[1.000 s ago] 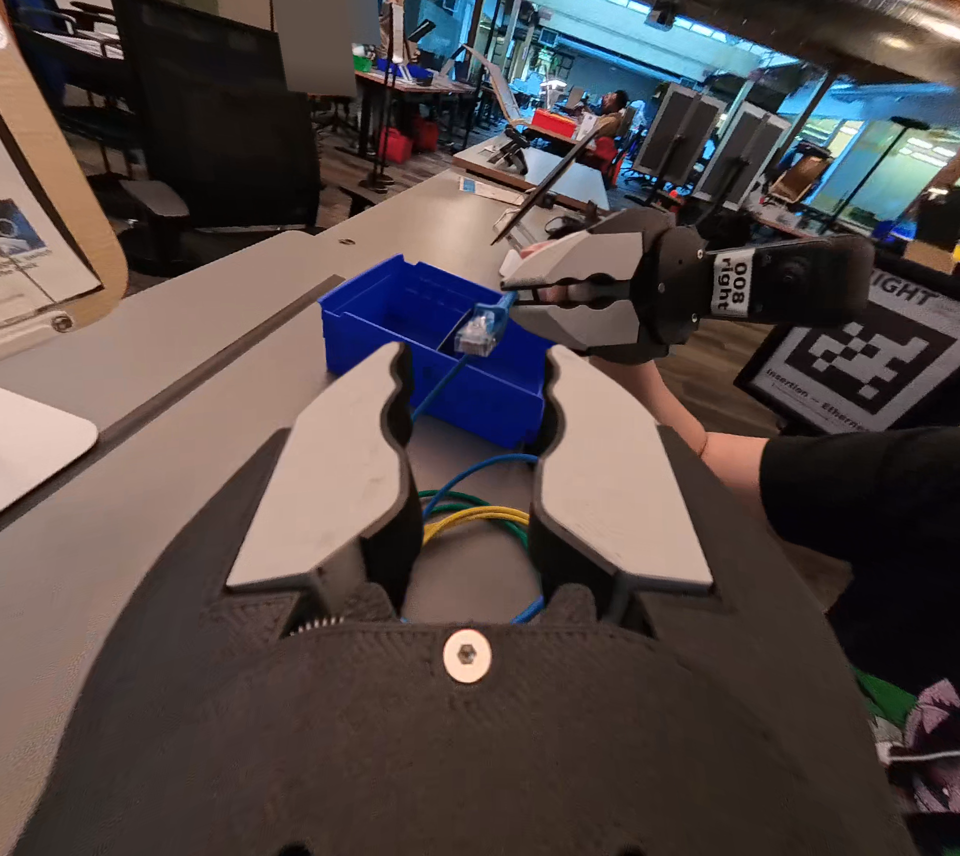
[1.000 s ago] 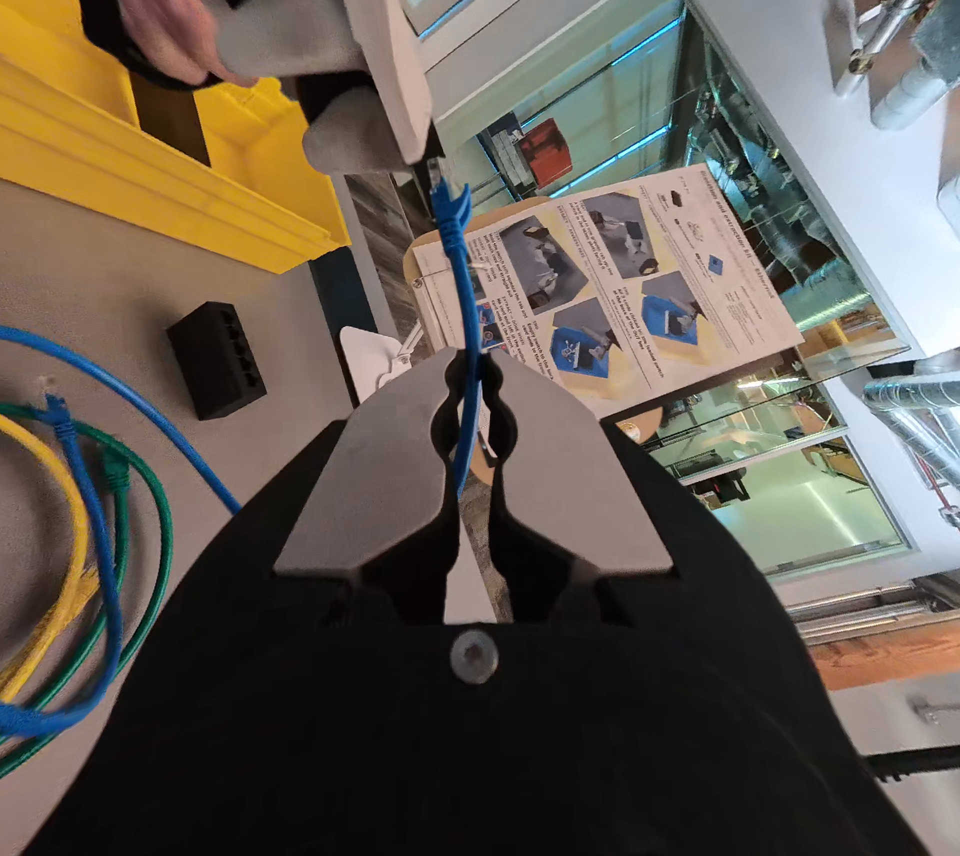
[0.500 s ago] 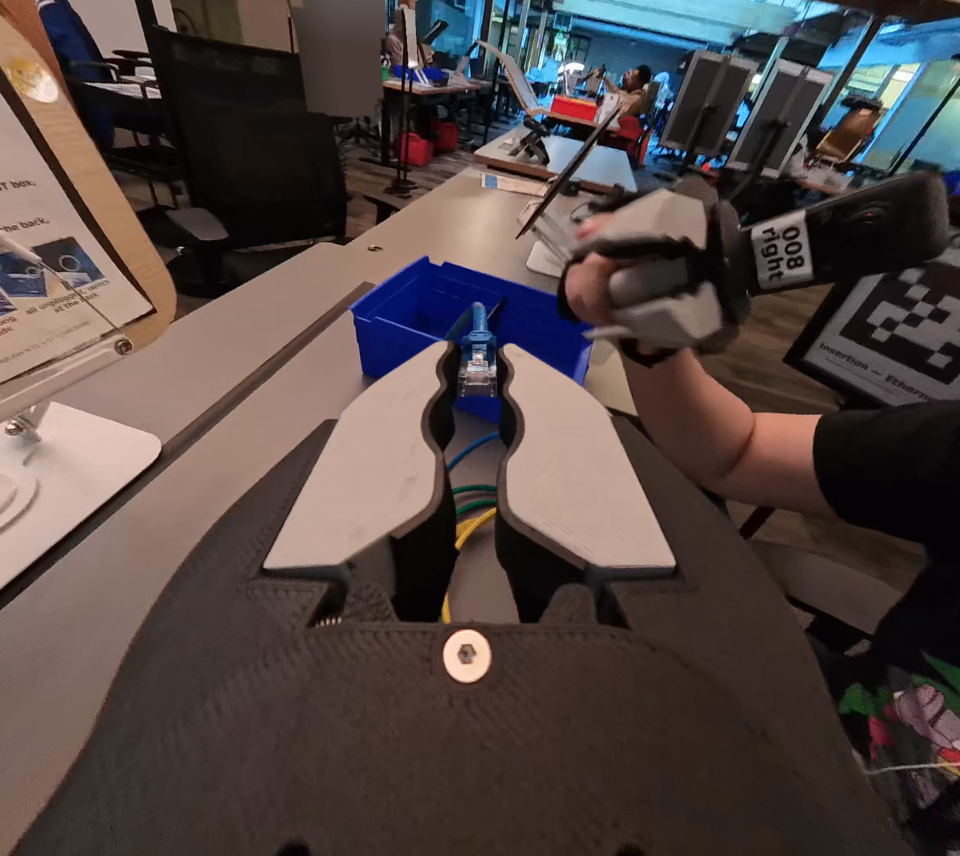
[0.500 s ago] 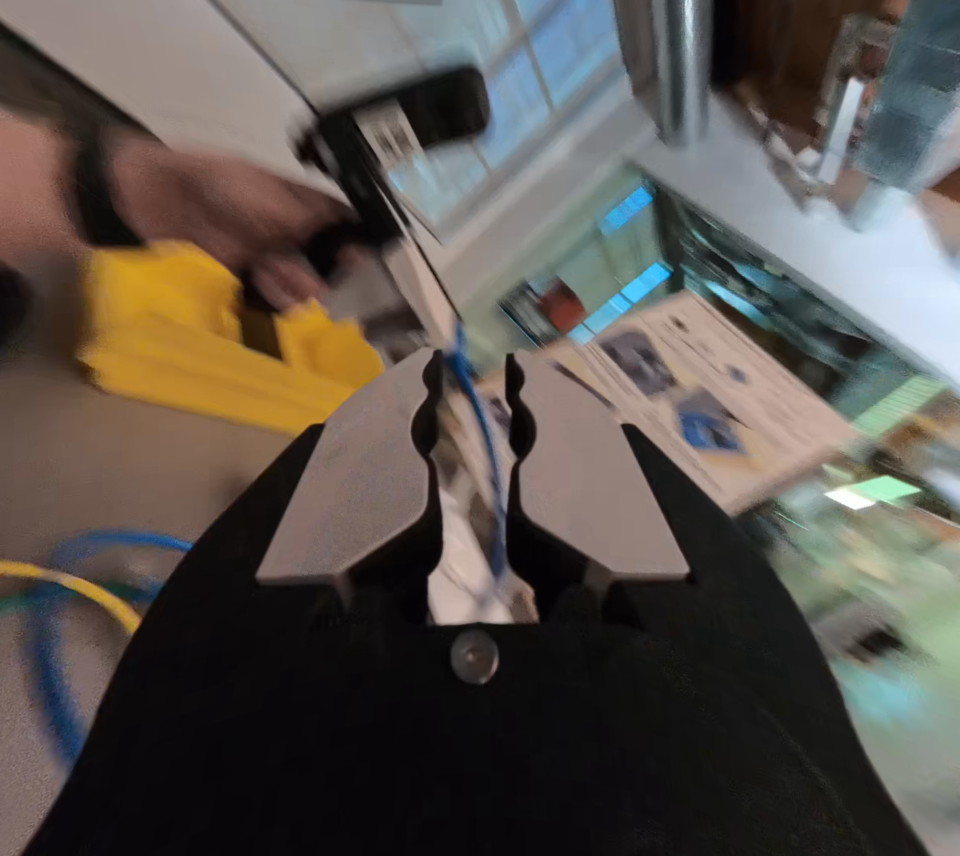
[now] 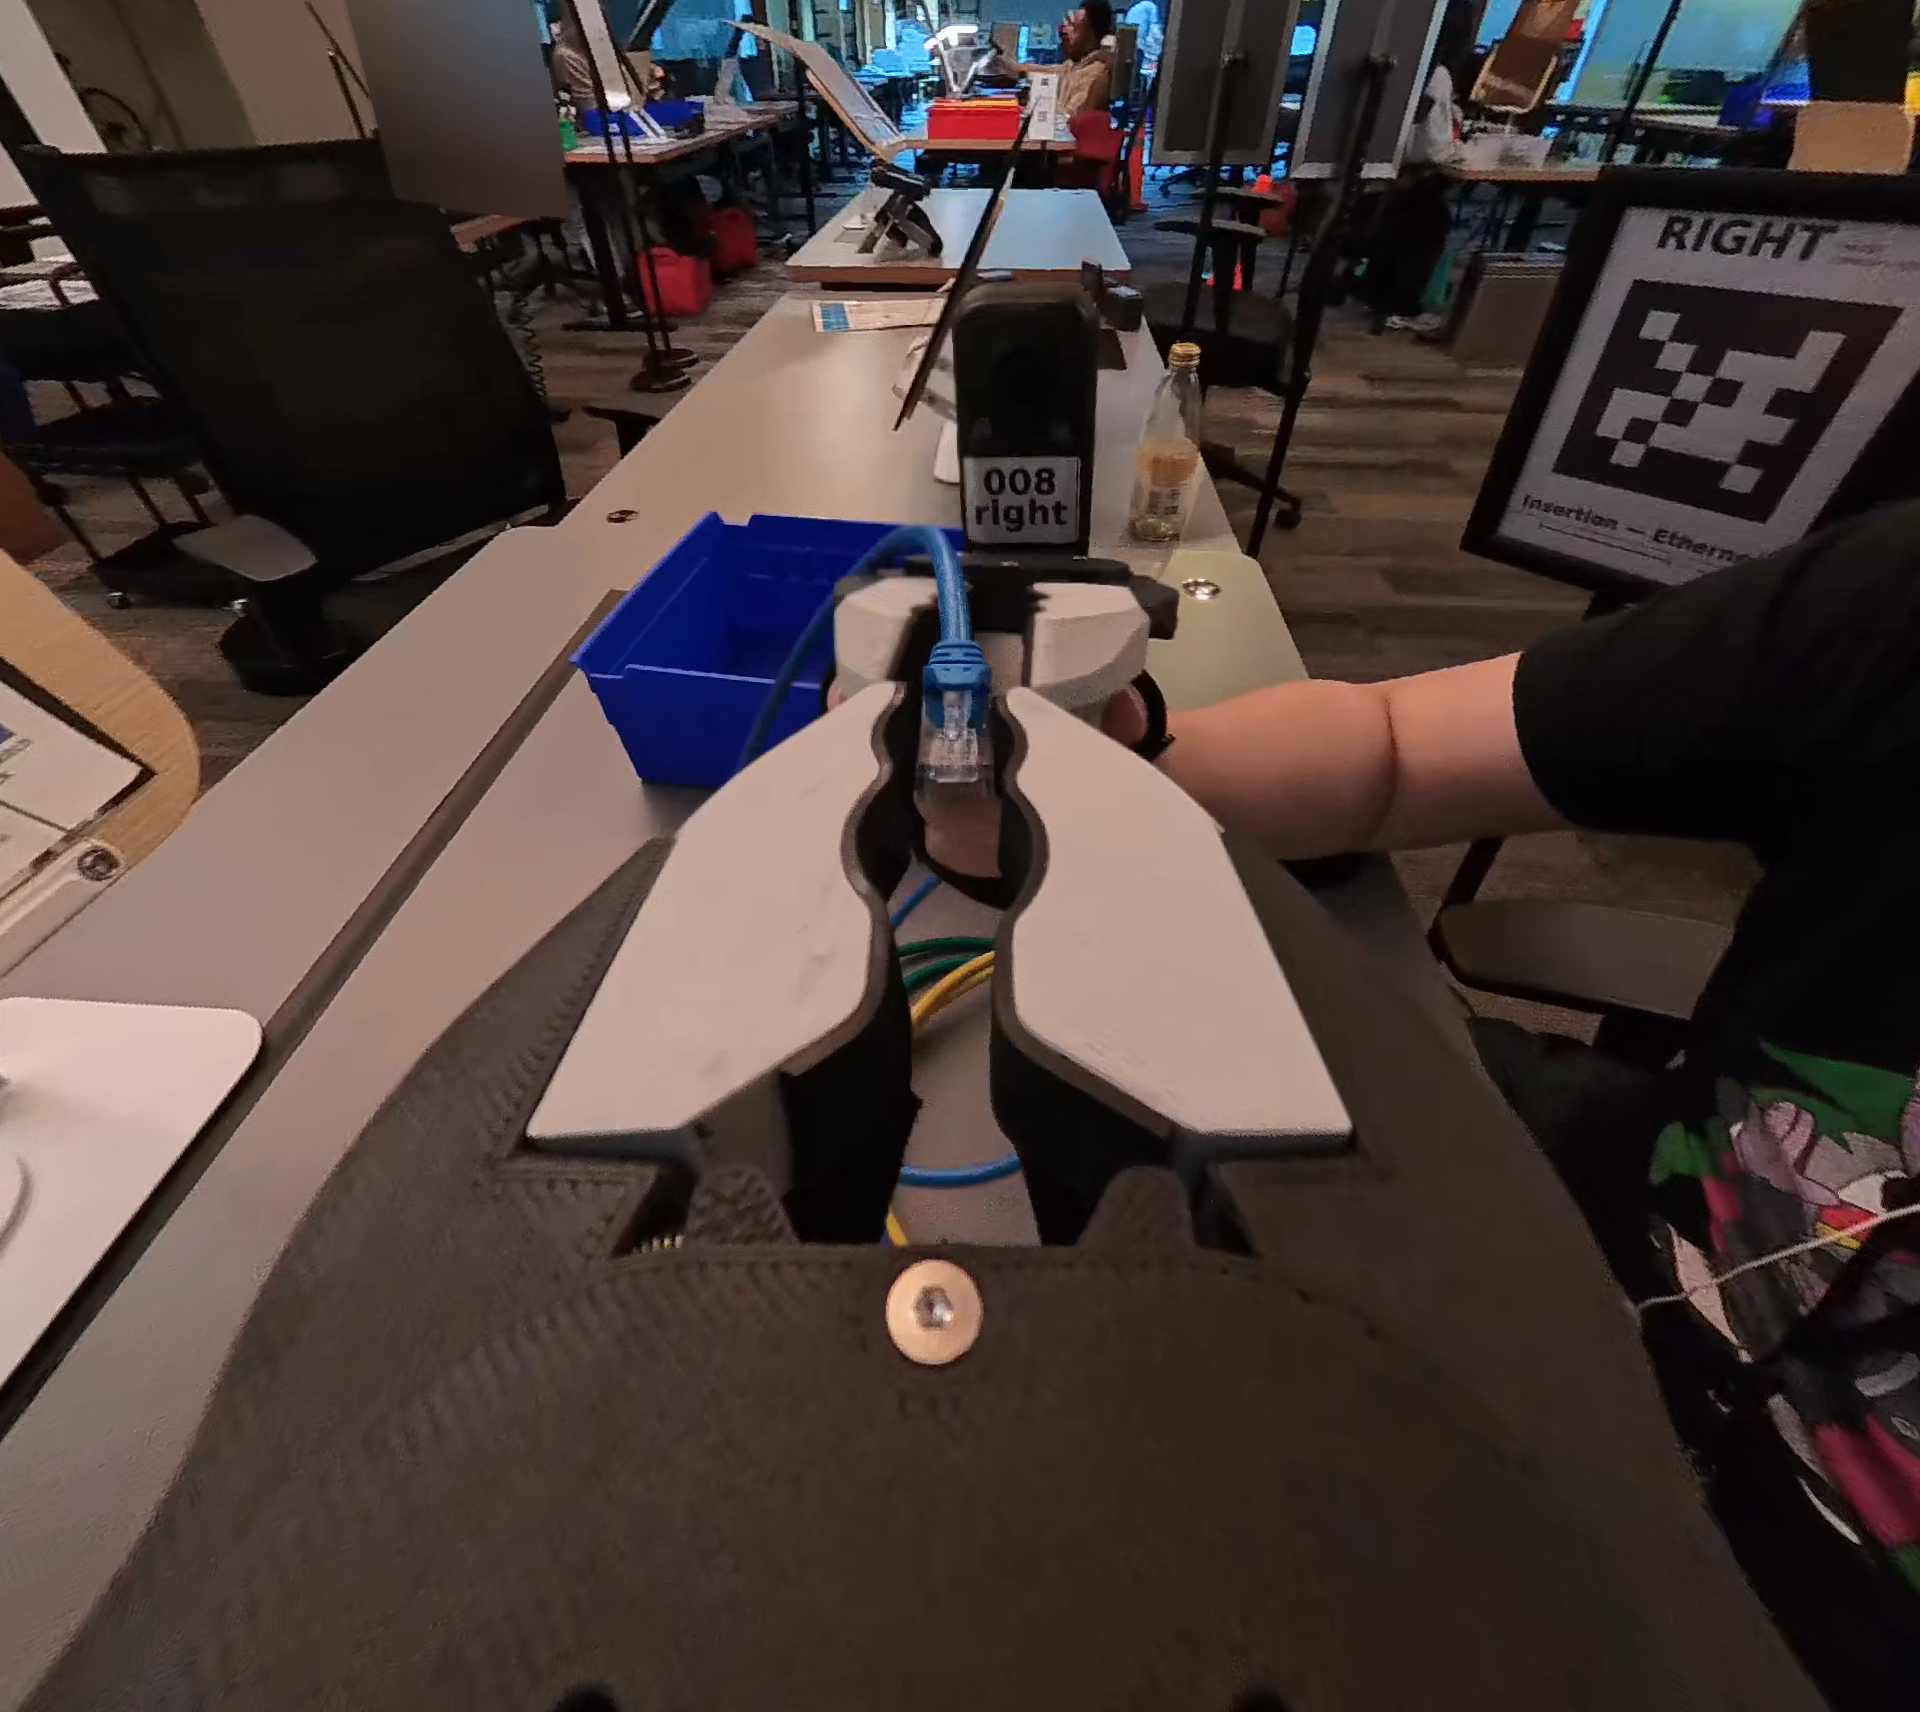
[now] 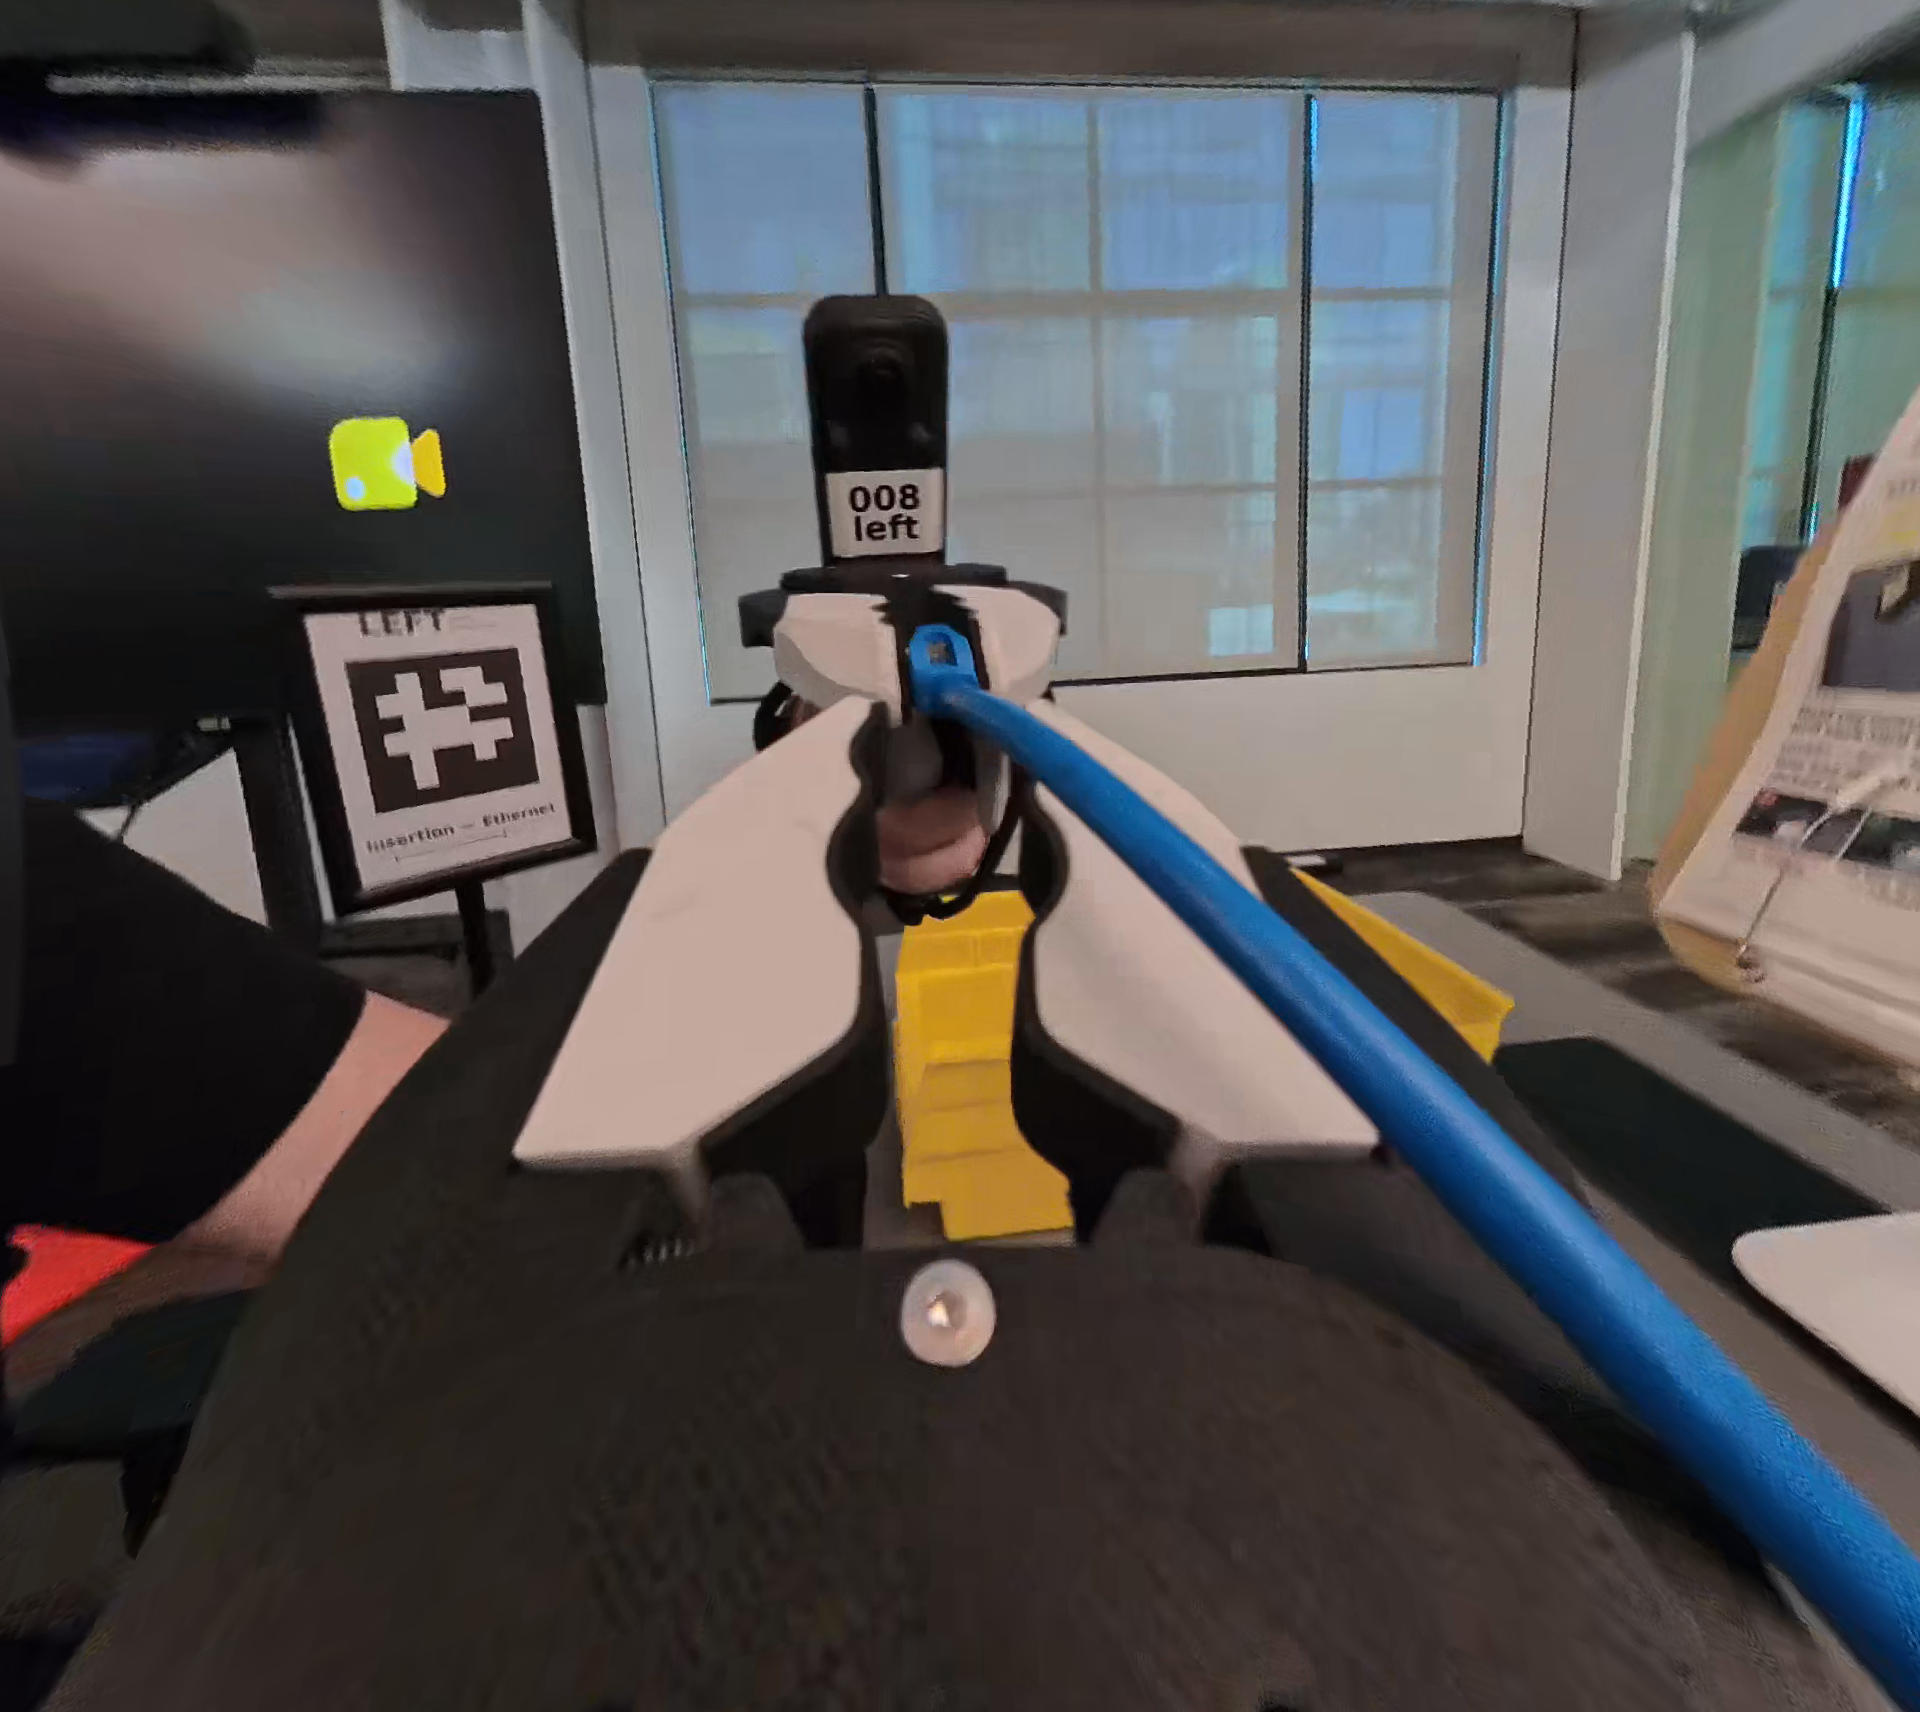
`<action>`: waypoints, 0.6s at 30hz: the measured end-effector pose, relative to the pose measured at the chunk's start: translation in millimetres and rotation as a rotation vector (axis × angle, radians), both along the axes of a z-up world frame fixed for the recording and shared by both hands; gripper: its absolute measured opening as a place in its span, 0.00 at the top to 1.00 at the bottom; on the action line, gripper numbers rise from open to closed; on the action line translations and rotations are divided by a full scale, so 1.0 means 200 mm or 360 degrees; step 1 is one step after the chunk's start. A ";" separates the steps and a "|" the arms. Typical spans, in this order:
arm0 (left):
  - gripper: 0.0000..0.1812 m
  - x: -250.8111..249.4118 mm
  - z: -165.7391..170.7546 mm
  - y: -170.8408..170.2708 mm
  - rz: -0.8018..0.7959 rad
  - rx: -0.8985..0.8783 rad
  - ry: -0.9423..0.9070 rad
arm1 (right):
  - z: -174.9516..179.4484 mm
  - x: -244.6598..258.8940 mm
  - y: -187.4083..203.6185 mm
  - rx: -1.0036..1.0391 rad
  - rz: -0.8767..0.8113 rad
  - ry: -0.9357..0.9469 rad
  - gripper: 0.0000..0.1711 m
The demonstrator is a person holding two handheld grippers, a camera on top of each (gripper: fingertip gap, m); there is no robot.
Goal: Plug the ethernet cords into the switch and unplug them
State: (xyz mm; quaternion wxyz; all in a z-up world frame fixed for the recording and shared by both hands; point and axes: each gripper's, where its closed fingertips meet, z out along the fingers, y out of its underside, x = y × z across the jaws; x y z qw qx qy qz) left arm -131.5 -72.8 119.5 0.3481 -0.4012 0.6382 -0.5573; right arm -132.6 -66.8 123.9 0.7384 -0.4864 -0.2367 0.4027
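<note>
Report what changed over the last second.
The left gripper closed on the blue ethernet cable's clear plug; the right gripper let the cable go and swung to face it. The blue plastic bin and coiled green and yellow cables stayed put.

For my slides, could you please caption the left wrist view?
Left tool shut on the blue ethernet cord's plug, facing the right tool, blue bin behind.
</note>
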 end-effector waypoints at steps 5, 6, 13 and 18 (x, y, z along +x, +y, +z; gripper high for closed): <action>0.93 -0.01 -0.01 -0.03 -0.0022 0.0040 0.0023 | 0.02 -0.01 -0.04 0.0074 -0.0024 -0.0130 0.88; 0.93 -0.01 -0.02 -0.03 -0.0026 0.0061 0.0027 | 0.03 -0.01 -0.05 0.0081 -0.0009 -0.0135 0.89; 0.93 0.00 -0.08 -0.01 0.0062 0.0264 0.0089 | -0.04 -0.02 -0.01 -0.0220 0.0110 -0.0223 0.93; 0.85 0.03 -0.02 0.06 0.0397 0.0650 -0.0177 | -0.02 0.04 0.03 -0.0435 0.0062 -0.0080 0.93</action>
